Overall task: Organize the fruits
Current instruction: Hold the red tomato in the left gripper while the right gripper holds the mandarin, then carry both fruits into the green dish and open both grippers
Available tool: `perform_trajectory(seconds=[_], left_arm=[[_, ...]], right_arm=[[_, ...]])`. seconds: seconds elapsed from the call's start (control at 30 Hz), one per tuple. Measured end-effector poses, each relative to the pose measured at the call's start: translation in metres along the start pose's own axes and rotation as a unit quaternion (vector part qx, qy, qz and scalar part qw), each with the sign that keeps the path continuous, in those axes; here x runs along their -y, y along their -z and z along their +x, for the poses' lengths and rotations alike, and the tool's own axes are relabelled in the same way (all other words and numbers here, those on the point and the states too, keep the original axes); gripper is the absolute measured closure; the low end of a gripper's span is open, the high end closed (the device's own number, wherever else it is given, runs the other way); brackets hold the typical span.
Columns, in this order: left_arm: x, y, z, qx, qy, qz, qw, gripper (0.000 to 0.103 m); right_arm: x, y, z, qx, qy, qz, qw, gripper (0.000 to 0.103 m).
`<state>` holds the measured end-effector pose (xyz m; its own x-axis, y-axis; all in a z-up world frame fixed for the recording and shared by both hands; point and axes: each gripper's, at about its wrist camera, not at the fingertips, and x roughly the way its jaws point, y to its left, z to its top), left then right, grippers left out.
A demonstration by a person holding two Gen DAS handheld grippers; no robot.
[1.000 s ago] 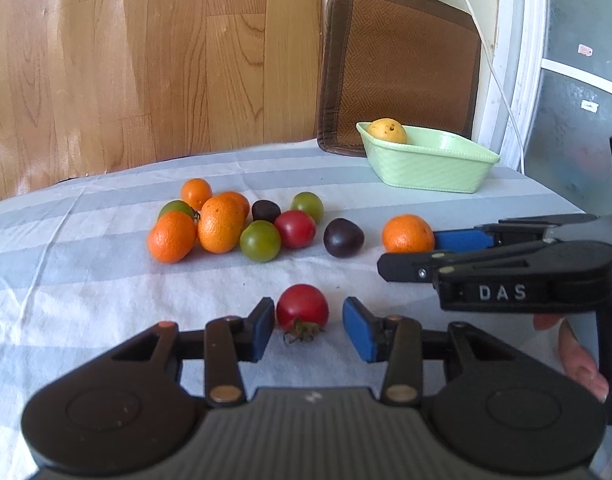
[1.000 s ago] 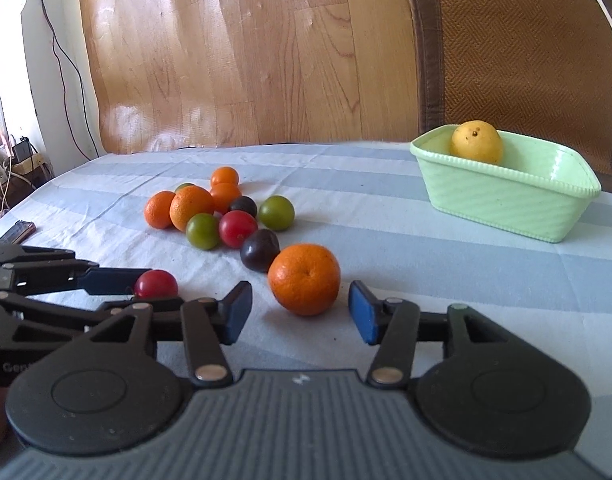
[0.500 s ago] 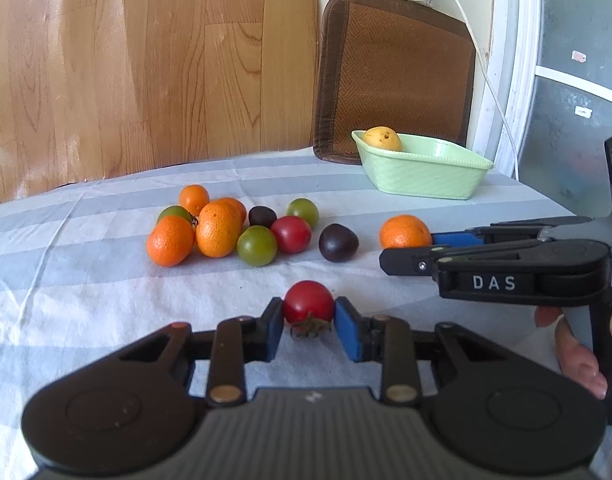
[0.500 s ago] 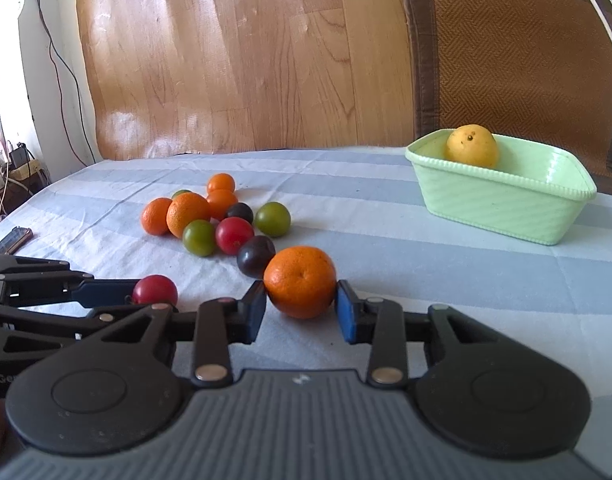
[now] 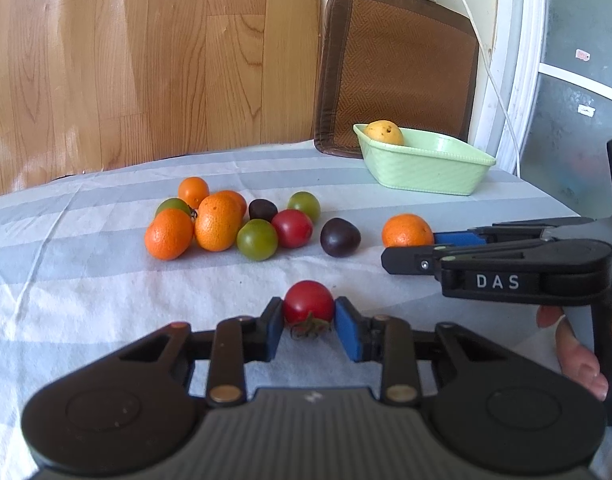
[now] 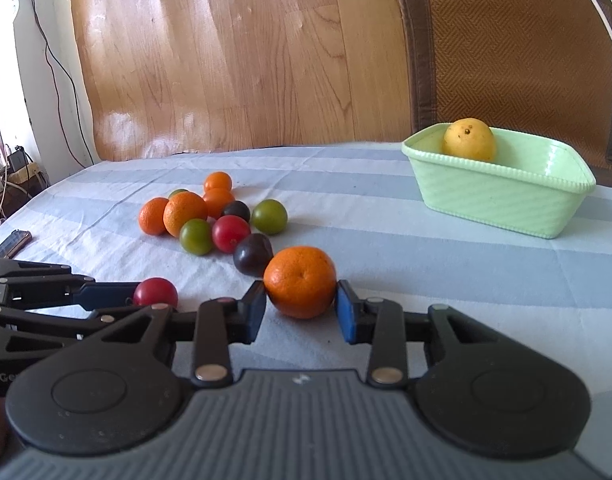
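Resting on the striped cloth [image 5: 86, 300], the left gripper [image 5: 309, 322] has its blue pads pressed on a red tomato [image 5: 308, 302]; the right gripper [image 6: 300, 311] is clamped in the same way on an orange [image 6: 300, 281]; the other fruits [image 6: 210, 216] lie in a group further back; a yellow fruit [image 6: 469, 139] sits inside the green basket [image 6: 501, 196], well apart from both grippers.

red tomato [image 5: 308, 301] stem down, on cloth | orange [image 6: 300, 281] on cloth | yellow fruit [image 6: 469, 139] in green bin [image 6: 501, 200]
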<state>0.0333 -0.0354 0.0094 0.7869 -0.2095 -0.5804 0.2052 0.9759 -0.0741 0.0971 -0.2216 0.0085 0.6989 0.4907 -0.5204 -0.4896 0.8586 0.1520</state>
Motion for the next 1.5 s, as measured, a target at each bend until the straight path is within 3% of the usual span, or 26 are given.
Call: perform_trajectory(seconds=[0.93,1.07,1.17,1.3,1.5], left_arm=[[-0.002,-0.001,0.000,0.003,-0.001,-0.002,1.0000,0.074],[-0.005,-0.005,-0.003,0.012,0.015,-0.011,0.9998,0.074],[-0.006,-0.022,-0.002,0.018,0.033,-0.014,0.9992,0.074],[0.004,-0.060,0.008,0.037,0.049,0.005,0.9981,0.074],[0.036,-0.124,0.067,0.020,0.093,0.020,0.9953,0.074]], right_arm=[[-0.001,0.000,-0.004,0.008,-0.003,-0.002,1.000,0.063],[0.002,0.000,-0.006,0.016,-0.001,0.007,1.000,0.063],[0.008,-0.002,-0.010,0.030,-0.001,0.021,0.999,0.063],[0.028,-0.017,-0.021,0.065,0.030,0.024,0.997,0.063],[0.079,-0.046,-0.021,0.109,0.106,0.034,0.988,0.063]])
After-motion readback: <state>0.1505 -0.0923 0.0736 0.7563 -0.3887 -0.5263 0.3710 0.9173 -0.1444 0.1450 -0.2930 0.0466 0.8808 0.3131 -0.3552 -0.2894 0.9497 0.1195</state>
